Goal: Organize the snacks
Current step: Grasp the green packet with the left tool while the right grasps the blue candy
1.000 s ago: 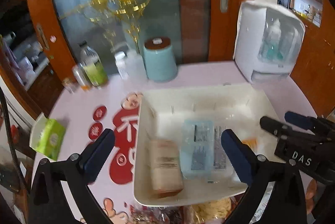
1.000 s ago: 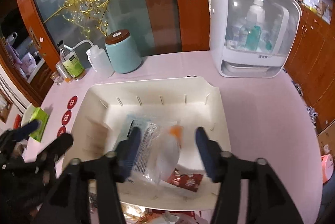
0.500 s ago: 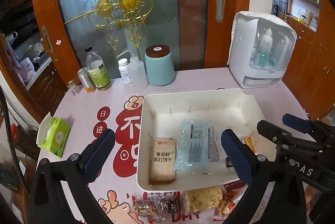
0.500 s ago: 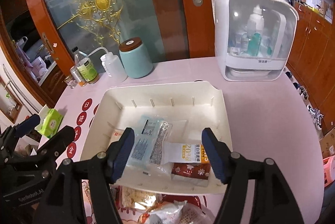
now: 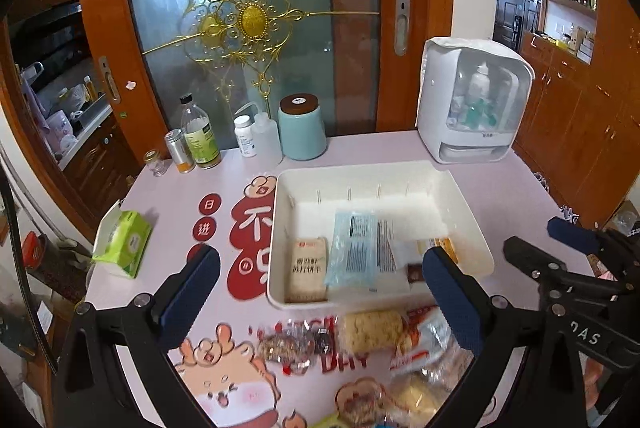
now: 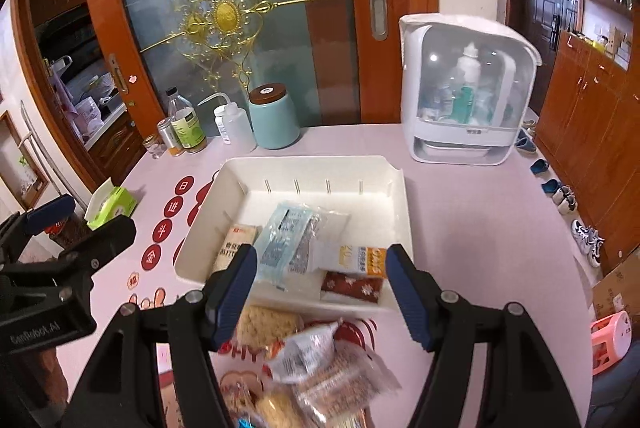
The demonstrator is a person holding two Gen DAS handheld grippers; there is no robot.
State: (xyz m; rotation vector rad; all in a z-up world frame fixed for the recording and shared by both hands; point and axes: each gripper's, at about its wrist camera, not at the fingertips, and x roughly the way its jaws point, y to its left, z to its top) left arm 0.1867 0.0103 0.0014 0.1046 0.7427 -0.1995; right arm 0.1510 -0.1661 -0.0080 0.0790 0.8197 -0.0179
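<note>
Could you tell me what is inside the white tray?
In the tray: a beige cracker pack, a blue-printed clear bag, a white-and-orange packet and a dark red packet. The clear bag overlaps its neighbours; anything beneath it is hidden.

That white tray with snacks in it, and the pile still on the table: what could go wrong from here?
1. The loose snack pile overlaps, so the open right claw might pinch two crinkly bags at once.
2. The blue packet lies across its neighbours in the white tray; adding more on top could push packs over the low rim.
3. The left claw hangs close beside the right one, so they might collide.
</note>
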